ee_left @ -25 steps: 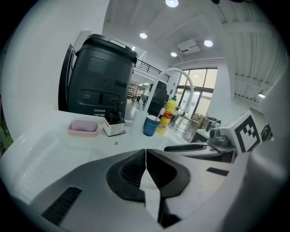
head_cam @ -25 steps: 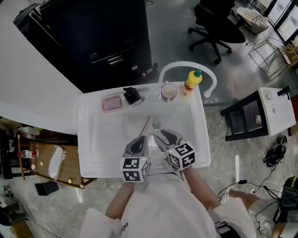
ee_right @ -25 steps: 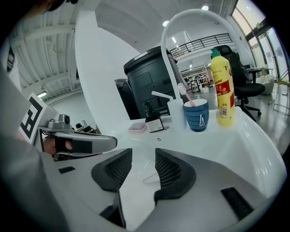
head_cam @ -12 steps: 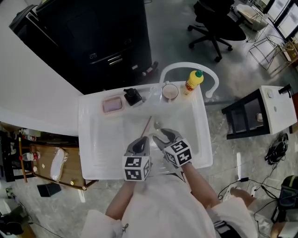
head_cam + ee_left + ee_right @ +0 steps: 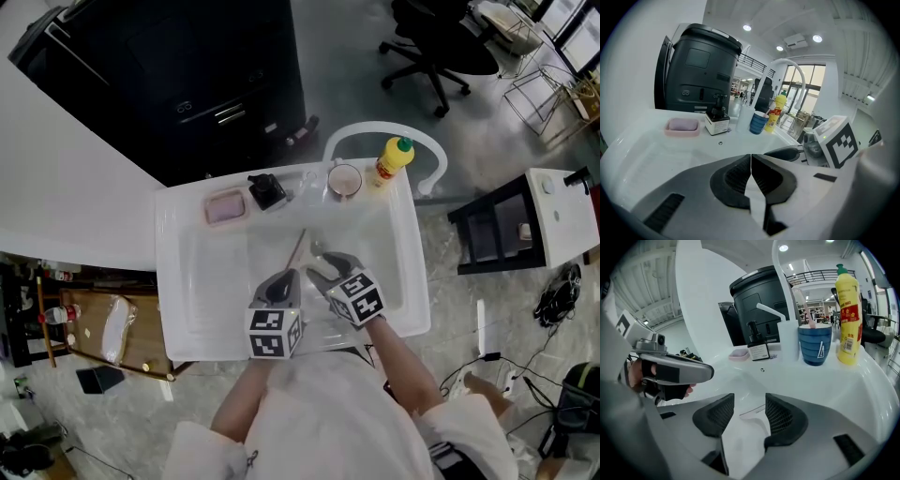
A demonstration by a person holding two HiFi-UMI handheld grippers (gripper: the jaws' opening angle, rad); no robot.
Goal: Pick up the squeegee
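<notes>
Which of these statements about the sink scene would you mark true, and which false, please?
1. The left gripper is shut with nothing between its jaws. True.
2. The right gripper is shut. False: its jaws stand apart and have just been opening; a thin pale strip lying in the basin shows in the gap, and the pads do not press on it.
3. The yellow bottle has a green cap. True.
4. The pink soap dish stands to the right of the blue cup. False: it stands at the left end of the back rim, left of the black pump bottle.
</notes>
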